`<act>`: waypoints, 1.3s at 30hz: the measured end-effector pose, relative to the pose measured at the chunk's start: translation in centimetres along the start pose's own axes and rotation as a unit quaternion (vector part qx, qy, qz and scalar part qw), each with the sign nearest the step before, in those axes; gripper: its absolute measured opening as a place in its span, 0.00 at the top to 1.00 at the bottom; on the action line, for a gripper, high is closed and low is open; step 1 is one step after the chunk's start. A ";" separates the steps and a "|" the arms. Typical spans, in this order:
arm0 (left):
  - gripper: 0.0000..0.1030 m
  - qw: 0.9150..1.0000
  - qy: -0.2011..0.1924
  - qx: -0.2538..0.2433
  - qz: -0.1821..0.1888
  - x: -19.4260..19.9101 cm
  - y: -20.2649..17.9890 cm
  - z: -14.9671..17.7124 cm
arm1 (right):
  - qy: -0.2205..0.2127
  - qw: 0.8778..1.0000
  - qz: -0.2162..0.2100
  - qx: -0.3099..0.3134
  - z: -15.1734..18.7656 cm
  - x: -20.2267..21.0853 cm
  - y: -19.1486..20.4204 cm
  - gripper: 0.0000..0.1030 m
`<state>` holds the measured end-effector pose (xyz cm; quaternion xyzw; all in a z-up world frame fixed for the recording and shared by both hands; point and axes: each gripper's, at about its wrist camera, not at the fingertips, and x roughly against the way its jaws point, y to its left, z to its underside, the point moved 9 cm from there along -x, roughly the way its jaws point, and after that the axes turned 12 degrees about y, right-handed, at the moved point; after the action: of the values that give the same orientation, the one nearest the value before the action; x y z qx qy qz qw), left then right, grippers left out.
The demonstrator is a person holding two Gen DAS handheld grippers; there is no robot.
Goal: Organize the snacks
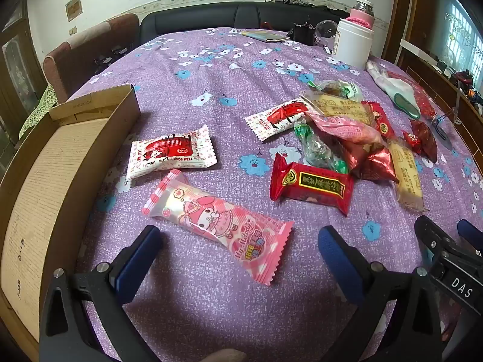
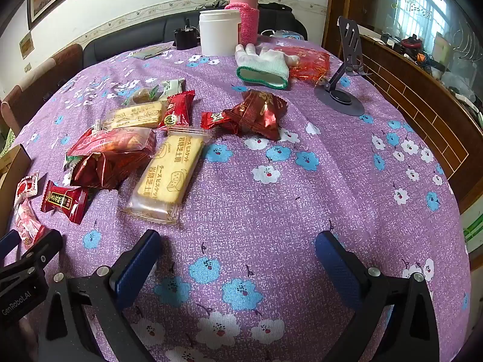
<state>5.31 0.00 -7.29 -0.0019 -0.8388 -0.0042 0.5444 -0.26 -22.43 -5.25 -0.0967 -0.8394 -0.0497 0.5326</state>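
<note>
Pink snack pack (image 1: 218, 224) is seen on the table (image 1: 211, 69) between the spread fingers of the left gripper (image 1: 238, 241), long axis diagonal. Right gripper (image 2: 238, 247), also spread and empty, is farther off; box (image 1: 45, 181) lies left.

Both wrist cameras look steeply down along their fingers, close above the purple tablecloth (image 2: 271, 211), sharing the snack pile (image 1: 347, 138) between them, left view nearer the cardboard box (image 1: 45, 181).

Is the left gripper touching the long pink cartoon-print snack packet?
Apart. Left wrist view: left gripper open, bare cloth between both fingers and the pink packet.
</note>
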 end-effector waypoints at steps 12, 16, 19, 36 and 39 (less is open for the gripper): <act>0.00 1.000 -0.002 0.000 -0.001 0.0 0.0 0.0 | 0.000 1.000 0.000 0.000 0.0 0.0 0.0 0.01; 0.00 1.000 -0.002 0.000 -0.001 0.0 0.0 0.0 | 0.000 1.000 0.000 0.000 0.0 0.0 0.0 0.01; 0.00 1.000 -0.002 0.000 -0.001 0.0 0.0 0.0 | 0.000 1.000 0.000 0.000 0.0 0.0 0.0 0.01; 0.00 0.999 0.028 -0.015 0.005 0.2 0.1 0.8 | 0.000 1.000 -0.001 0.000 0.0 0.0 0.0 0.01; 0.00 0.999 0.024 -0.021 0.005 0.5 0.1 1.3 | 0.001 1.000 -0.002 0.002 0.0 0.0 0.0 0.01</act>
<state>3.89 0.10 -7.36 -0.0175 -0.8250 -0.0193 0.5645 -0.29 -22.41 -5.28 -0.0939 -0.8393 -0.0489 0.5332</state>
